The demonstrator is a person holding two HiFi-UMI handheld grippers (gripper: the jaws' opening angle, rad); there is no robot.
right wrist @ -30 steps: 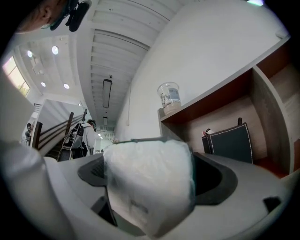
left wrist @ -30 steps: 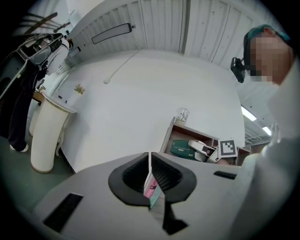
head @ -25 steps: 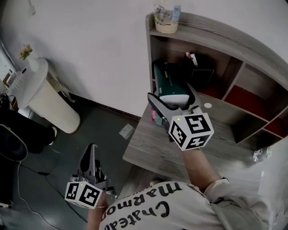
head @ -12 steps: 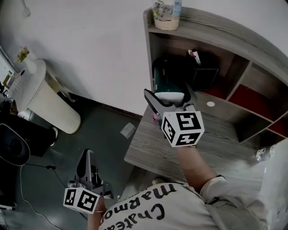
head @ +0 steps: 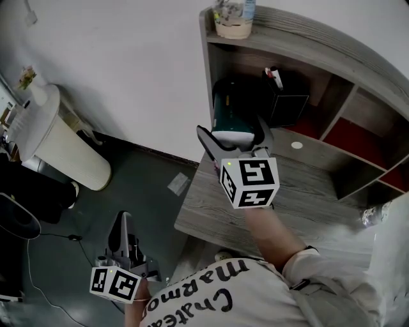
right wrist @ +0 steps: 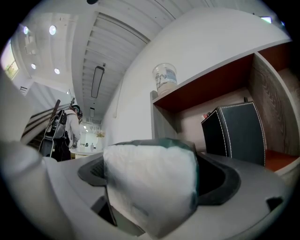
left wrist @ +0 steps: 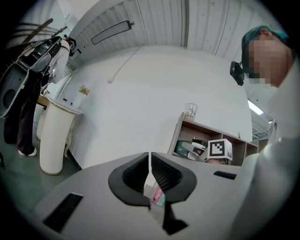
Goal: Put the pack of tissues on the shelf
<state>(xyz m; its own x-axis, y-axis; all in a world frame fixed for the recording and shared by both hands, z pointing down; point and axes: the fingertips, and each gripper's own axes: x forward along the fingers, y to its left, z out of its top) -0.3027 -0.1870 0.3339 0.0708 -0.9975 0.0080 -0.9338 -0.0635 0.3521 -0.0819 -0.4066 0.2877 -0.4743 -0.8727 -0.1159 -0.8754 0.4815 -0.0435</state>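
My right gripper (head: 231, 139) is shut on the pack of tissues (head: 231, 123), a green pack with a white end, held above the desk's left end in front of the shelf's left compartment (head: 239, 80). In the right gripper view the white end of the pack of tissues (right wrist: 150, 185) fills the space between the jaws, with the shelf's upper board (right wrist: 206, 77) ahead. My left gripper (head: 121, 239) hangs low at the lower left over the floor, jaws together with nothing between them; the left gripper (left wrist: 150, 173) looks toward the shelf from afar.
A black box (head: 285, 96) stands in the shelf next to the left compartment. A glass jar (head: 232, 14) sits on the shelf top. A small pink item (head: 208, 163) lies on the grey desk (head: 204, 211). A white bin (head: 54, 137) stands by the wall at left.
The right gripper with the tissue pack has drifted left and slightly up in the head view, nearer the shelf's left compartment. The left gripper has dropped a little lower.
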